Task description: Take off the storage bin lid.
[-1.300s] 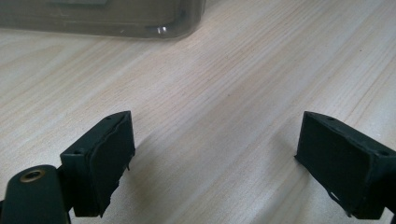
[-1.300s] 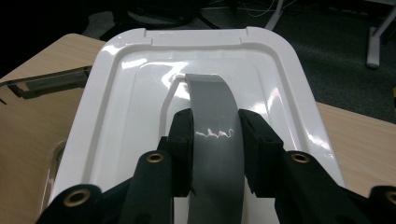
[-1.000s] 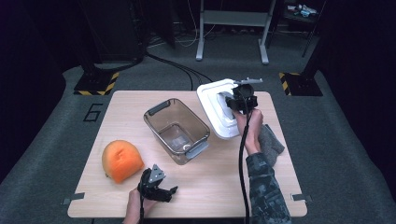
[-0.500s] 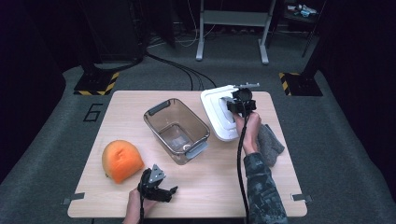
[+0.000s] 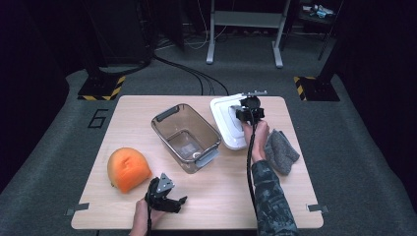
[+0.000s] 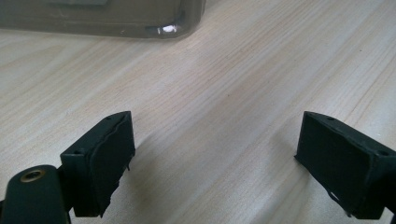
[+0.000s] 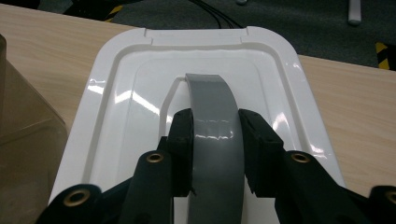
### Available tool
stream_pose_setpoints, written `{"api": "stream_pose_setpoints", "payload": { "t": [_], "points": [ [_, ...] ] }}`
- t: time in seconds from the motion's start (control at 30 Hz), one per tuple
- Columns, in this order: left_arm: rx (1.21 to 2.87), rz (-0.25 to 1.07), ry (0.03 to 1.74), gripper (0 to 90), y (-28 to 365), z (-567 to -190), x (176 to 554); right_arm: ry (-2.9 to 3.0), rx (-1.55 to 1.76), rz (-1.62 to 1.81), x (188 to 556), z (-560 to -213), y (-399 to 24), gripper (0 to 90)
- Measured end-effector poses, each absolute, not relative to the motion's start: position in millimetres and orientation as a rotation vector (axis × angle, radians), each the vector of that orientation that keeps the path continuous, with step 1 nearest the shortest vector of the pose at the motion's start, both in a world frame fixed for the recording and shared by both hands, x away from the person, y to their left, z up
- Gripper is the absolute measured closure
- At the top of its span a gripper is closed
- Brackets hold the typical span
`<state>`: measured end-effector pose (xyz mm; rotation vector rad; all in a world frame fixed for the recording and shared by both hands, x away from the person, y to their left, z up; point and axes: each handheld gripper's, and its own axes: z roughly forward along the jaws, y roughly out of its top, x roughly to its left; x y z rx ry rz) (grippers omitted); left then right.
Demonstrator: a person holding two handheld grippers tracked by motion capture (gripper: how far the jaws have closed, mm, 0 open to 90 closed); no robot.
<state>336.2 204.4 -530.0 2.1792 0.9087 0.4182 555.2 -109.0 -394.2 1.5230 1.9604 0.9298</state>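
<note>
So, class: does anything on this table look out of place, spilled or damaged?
Nothing stands out. The clear bin is upright and uncovered; its white lid lies flat beside it, the right gripper shut on its grey handle. No spills or damage.

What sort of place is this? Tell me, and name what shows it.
Probably a lab or studio for recording tabletop handling: one wooden table on grey carpet, black-and-yellow hazard-striped stand bases, cables across the floor, and a dark surround.

The left claw (image 5: pixel 173 201) lies low at the near edge of the wooden bench (image 5: pixel 295 196), jaws spread wide and bare. The right claw (image 5: pixel 244 112), on an outstretched forearm in a camouflage sleeve (image 5: pixel 270 196), is clamped on the white lid's grey handle (image 7: pixel 214 126).
</note>
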Motion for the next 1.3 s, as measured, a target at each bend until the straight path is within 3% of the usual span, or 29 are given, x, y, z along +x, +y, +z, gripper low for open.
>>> {"api": "stream_pose_setpoints", "payload": {
  "t": [1.3],
  "points": [
    [2.183,0.412,0.905,11.1,205,-530,337,1.933,1.647,0.844,589,-480,-91,66.3]
  ]
}}
